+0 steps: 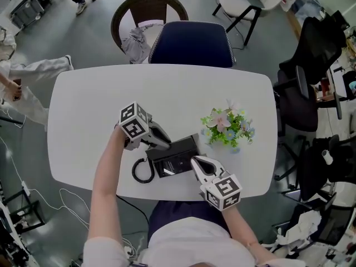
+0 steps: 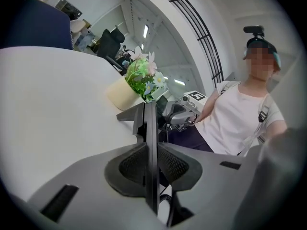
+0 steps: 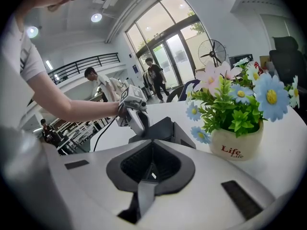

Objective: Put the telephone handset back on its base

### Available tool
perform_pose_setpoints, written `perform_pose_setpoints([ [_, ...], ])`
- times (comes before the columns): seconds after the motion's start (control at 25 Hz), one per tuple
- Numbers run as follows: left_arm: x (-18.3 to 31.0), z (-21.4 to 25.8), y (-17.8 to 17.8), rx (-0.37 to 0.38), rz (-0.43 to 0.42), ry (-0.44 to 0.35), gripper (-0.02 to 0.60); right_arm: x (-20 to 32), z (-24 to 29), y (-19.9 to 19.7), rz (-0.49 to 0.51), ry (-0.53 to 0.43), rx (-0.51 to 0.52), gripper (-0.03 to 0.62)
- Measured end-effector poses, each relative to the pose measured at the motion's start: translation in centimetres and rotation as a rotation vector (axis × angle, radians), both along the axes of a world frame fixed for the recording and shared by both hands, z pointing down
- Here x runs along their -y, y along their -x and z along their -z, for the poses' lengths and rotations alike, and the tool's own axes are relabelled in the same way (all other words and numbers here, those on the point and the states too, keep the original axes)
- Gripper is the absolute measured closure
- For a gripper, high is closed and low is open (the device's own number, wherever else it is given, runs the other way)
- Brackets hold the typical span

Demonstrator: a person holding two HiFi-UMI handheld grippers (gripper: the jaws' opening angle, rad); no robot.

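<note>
A black telephone base [image 1: 179,163] sits near the front middle of the white table [image 1: 83,110], and it also shows in the right gripper view [image 3: 165,128]. Its coiled cord [image 1: 143,170] loops off to the left. My left gripper [image 1: 166,143] reaches down onto the phone's left part and is shut on the black handset [image 1: 177,145]. In the left gripper view the handset [image 2: 150,128] stands edge-on between the pads of that gripper [image 2: 151,150]. My right gripper [image 1: 196,160] hovers at the phone's right edge, shut and holding nothing [image 3: 151,164].
A small pot of artificial flowers [image 1: 228,128] stands just right of the phone, close to the right gripper [image 3: 237,138]. A navy chair [image 1: 192,43] is tucked in at the table's far side. More chairs and people are around the room.
</note>
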State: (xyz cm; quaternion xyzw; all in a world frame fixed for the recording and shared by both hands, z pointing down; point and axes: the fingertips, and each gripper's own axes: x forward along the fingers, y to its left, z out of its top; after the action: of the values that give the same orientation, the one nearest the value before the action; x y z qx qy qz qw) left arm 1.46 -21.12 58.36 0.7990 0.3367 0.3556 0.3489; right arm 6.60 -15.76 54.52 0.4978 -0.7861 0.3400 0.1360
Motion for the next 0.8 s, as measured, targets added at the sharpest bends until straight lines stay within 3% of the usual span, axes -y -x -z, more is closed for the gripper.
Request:
perform_pose_setpoints([
  [0.4,-0.33,-0.21,-0.39,-0.010,0.022,0.074,0.502,0.31,0.08,-0.01,-0.003,0.003,0.000,0.560],
  [0.72,-0.21,-0.45,-0.57,0.027,0.019,0.010,0.494,0.66,0.37,-0.08,-0.005,-0.002,0.000,0.560],
  [0.8,-0.04,-0.61,-0.58,0.040,0.035,-0.023,0.468,0.67,0.38,0.03,-0.001,-0.004,0.000,0.560],
])
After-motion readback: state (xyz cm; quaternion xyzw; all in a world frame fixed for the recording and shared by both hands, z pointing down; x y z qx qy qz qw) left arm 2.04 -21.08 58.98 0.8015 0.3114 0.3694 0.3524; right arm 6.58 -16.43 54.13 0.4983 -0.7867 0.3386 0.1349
